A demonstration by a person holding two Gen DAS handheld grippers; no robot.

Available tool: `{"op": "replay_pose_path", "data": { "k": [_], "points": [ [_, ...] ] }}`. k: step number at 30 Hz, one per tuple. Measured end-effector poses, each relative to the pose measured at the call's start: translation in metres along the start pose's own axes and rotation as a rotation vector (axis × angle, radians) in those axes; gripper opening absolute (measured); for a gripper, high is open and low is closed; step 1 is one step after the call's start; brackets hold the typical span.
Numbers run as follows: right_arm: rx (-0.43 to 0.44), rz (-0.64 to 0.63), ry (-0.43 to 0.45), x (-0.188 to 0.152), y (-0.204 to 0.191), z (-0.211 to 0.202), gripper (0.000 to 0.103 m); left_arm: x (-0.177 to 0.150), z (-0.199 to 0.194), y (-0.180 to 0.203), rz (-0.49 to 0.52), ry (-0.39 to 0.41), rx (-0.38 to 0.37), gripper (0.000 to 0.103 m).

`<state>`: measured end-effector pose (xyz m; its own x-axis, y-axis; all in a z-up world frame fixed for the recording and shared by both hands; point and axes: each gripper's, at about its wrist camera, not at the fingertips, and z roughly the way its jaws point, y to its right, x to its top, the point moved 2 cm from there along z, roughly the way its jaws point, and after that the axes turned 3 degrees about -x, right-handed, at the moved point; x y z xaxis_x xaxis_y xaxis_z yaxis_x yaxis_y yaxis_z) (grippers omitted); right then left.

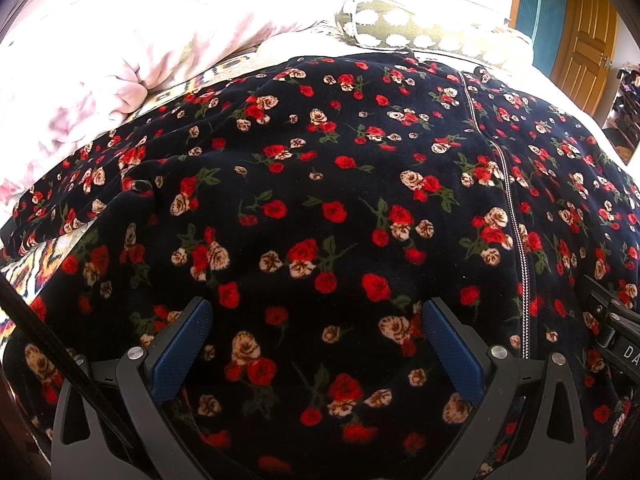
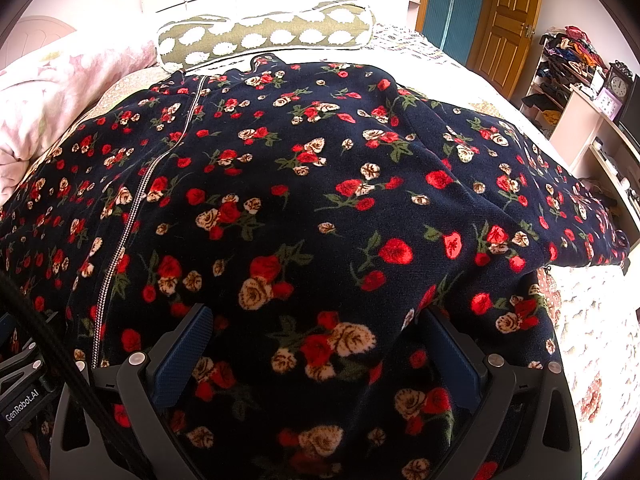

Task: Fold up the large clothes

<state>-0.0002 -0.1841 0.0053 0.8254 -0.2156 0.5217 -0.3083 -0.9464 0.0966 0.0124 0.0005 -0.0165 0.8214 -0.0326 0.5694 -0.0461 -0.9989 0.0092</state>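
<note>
A dark navy fleece garment with red and cream roses lies spread flat on the bed, front up. Its zipper runs down the middle and also shows in the right wrist view. One sleeve stretches left, the other sleeve right. My left gripper stands open wide over the hem area left of the zipper. My right gripper is open wide too, right of the zipper, and cloth bunches up between its fingers and over the right fingertip. Each gripper's body shows at the edge of the other's view.
A pink quilt is heaped at the left of the bed. A green bolster pillow lies beyond the collar. Patterned bed sheet shows at the right. A wooden door, a shelf of clothes and a clock stand past the bed.
</note>
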Motion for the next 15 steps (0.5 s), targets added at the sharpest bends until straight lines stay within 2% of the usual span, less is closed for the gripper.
{"op": "replay_pose_path", "data": {
  "k": [10,13,15],
  "points": [
    [-0.012,-0.005,-0.003,0.002,0.003,0.000,0.103,0.001,0.001,0.005,0.005,-0.022,0.045,0.103],
    [0.024,0.008,-0.019,0.003,0.007,0.002,0.103,0.001,0.001,0.005,0.004,-0.022,0.043,0.103],
    [0.056,-0.016,-0.073,0.005,0.011,0.002,0.103,0.001,0.001,0.006,-0.005,-0.018,0.030,0.103]
  ]
}}
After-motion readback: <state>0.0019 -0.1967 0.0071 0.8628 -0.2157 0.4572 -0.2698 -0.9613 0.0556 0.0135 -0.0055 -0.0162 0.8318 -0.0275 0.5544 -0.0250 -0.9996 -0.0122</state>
